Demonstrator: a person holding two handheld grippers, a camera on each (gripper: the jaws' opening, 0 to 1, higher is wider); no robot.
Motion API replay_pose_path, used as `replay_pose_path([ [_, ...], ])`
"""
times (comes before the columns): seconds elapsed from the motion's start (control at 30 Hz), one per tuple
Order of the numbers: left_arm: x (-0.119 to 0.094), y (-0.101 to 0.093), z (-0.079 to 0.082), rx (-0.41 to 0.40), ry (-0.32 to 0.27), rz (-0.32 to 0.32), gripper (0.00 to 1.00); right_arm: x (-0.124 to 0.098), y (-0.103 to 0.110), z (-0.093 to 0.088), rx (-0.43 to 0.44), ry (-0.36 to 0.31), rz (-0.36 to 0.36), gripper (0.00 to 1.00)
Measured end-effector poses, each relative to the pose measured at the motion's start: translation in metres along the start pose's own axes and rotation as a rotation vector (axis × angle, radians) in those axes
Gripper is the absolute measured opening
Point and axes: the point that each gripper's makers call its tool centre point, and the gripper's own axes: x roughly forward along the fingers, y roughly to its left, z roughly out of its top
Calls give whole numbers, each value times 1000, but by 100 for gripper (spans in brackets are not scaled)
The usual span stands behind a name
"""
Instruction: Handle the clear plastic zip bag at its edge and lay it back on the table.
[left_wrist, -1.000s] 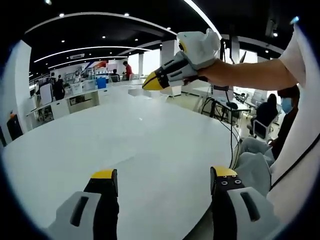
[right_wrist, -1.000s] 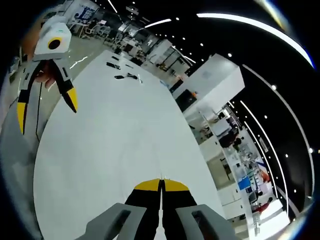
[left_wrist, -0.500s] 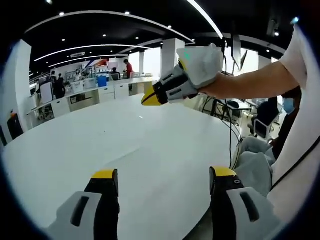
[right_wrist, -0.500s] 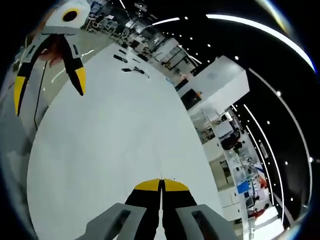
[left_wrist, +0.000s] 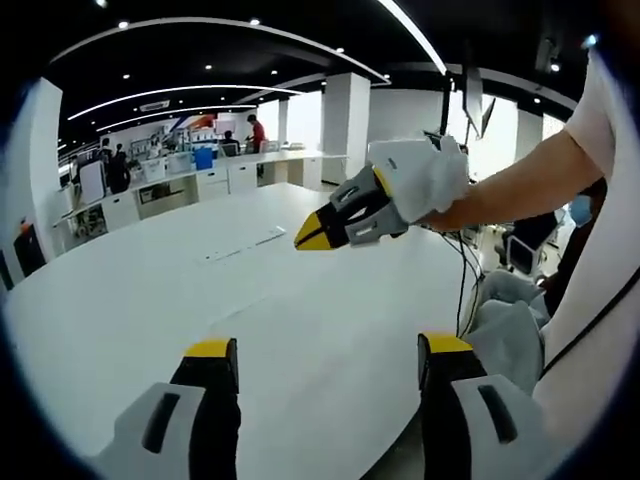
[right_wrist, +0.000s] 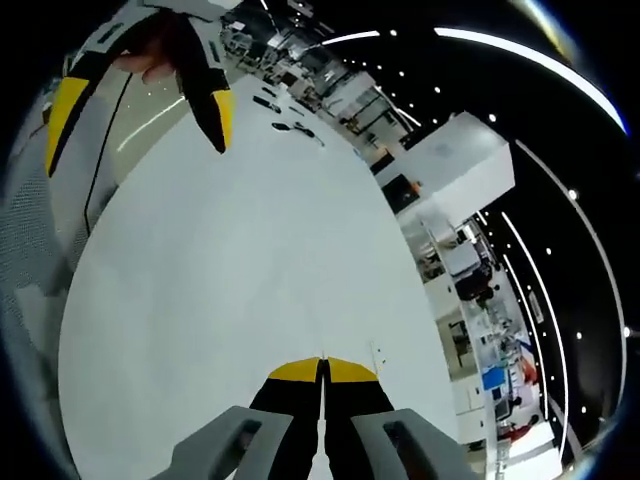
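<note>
The clear zip bag (left_wrist: 245, 246) is barely visible: a pale strip and a faint outline low over the white table (left_wrist: 130, 300). Its right end runs up to the tip of my right gripper (left_wrist: 312, 238), which comes in from the right and is shut on the bag's edge. In the right gripper view that gripper's (right_wrist: 322, 366) yellow tips are pressed together over the table (right_wrist: 220, 260). My left gripper (left_wrist: 328, 350) stands open near the table's front edge, with nothing between its fingers. It also appears open at the upper left (right_wrist: 140, 110).
A person's bare arm (left_wrist: 520, 180) reaches in from the right. Grey trousers (left_wrist: 500, 315) and cables (left_wrist: 463, 285) lie at the table's right edge. Small dark items (right_wrist: 290, 125) sit at the table's far end. Desks and people (left_wrist: 150, 170) stand far behind.
My right gripper has come down from high above the table to just above it, still shut. The bag's pale strip now shows on the table. The left gripper has stayed put.
</note>
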Motion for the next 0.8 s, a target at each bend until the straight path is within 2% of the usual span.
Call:
replay_pose_path([
  [0.5, 0, 0, -4, -8, 7, -2, 70, 20, 48, -16, 17, 35, 37, 0],
  [0.8, 1, 2, -8, -15, 12, -2, 69, 29, 59, -26, 16, 51, 48, 0],
])
